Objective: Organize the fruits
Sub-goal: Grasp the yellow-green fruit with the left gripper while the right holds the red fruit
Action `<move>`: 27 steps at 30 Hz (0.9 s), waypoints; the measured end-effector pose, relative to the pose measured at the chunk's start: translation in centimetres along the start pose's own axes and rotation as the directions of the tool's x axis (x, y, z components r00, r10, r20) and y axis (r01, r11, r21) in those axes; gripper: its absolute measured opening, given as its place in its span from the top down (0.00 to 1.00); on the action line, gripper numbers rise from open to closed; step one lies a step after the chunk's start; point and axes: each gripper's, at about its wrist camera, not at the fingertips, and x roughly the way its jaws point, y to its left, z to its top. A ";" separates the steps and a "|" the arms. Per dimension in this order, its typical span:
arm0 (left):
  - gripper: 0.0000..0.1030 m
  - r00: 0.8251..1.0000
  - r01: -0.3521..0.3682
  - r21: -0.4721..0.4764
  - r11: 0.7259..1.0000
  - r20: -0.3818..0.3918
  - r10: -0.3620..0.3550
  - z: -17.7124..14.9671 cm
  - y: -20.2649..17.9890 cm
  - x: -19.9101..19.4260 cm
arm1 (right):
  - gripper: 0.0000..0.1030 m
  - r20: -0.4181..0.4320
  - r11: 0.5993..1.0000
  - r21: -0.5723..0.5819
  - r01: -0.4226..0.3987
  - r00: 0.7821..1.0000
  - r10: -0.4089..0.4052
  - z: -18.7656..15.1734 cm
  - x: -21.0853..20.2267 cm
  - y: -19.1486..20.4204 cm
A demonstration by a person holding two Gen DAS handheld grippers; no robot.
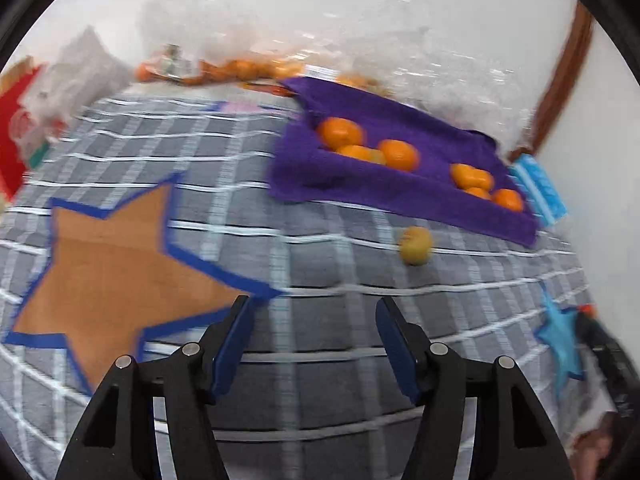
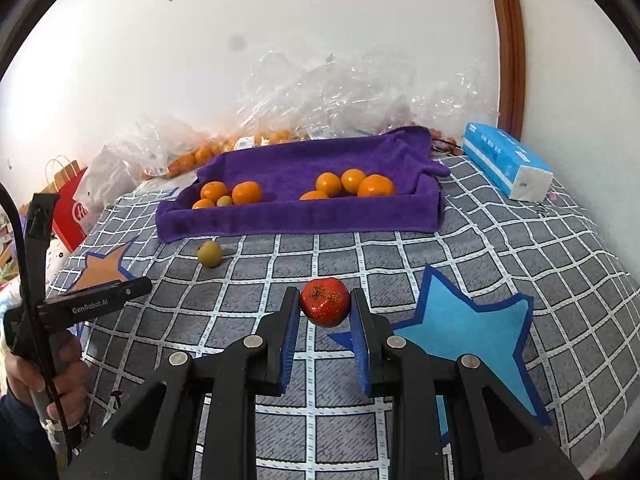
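Observation:
My right gripper [image 2: 325, 294] is shut on a red round fruit [image 2: 325, 307], held just above the checked bedspread [image 2: 500, 248]. My left gripper [image 1: 314, 302] stands open with nothing between its fingers. A small yellow-green fruit [image 1: 416, 245] [image 2: 209, 253] lies loose on the bedspread beyond it, to the right. Just past that fruit is a tray lined with a purple towel [image 2: 296, 220] [image 1: 400, 196]. In the tray, oranges lie in a left group [image 2: 247, 193] and a right group [image 2: 375, 186]. A small green fruit [image 2: 224, 201] sits among the left group.
Crumpled clear plastic bags [image 2: 320, 92], some holding oranges, pile against the white wall behind the tray. A blue tissue pack [image 2: 508, 164] lies at the right, and a red paper bag [image 2: 74, 208] stands at the left. A person's hand [image 2: 60, 360] grips the left tool's handle.

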 end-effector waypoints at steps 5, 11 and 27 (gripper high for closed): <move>0.50 0.999 0.013 0.083 0.996 -0.030 -0.010 0.8 -3.7 1.5 | 0.76 0.010 1.000 0.024 -0.005 1.000 0.005 -0.5 -0.4 -0.9; 0.57 0.999 0.020 0.085 0.996 -0.034 -0.017 2.4 -5.3 4.2 | 0.76 0.034 0.999 0.037 -0.001 0.999 -0.001 -0.9 -1.4 -2.3; 0.75 0.998 -0.062 0.184 0.981 0.017 0.059 2.4 -7.5 5.5 | 0.76 0.003 0.995 0.098 -0.025 1.000 0.024 -1.2 0.6 -4.3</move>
